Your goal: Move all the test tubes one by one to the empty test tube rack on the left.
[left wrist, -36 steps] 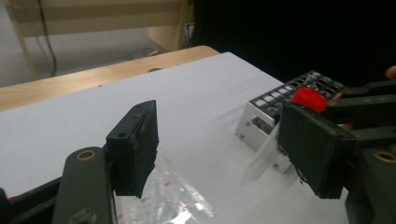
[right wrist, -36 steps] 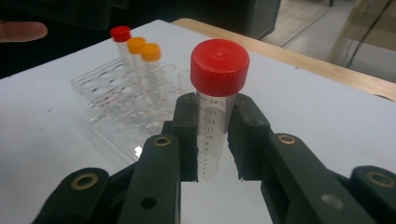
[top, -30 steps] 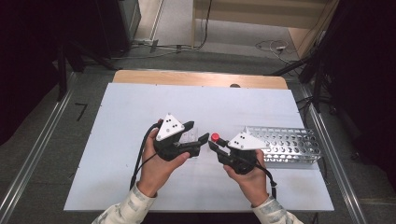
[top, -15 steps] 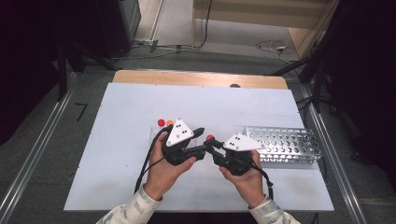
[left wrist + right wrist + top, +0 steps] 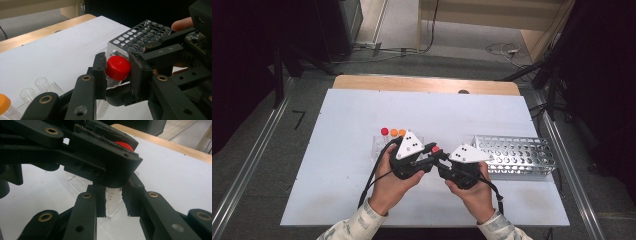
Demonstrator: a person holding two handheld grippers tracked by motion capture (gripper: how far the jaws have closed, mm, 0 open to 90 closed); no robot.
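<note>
Fingers (image 5: 100, 75) of the left gripper (image 5: 116, 75) have just been closing on the red cap (image 5: 118, 67), while the right gripper's (image 5: 112, 205) fingers clamp the tube's clear body (image 5: 112, 200), probably so it can be unscrewed.

Counts: one red-capped tube (image 5: 117, 68) mid-frame; one metal rack (image 5: 514, 156) at right; three capped tubes (image 5: 393, 132) left of centre.

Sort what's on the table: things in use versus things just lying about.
In use:
red-capped tube, held at its body by the right gripper
left gripper, jaws just closing on the red cap
metal rack

Lying about:
orange-capped tubes
empty clear tubes
</note>
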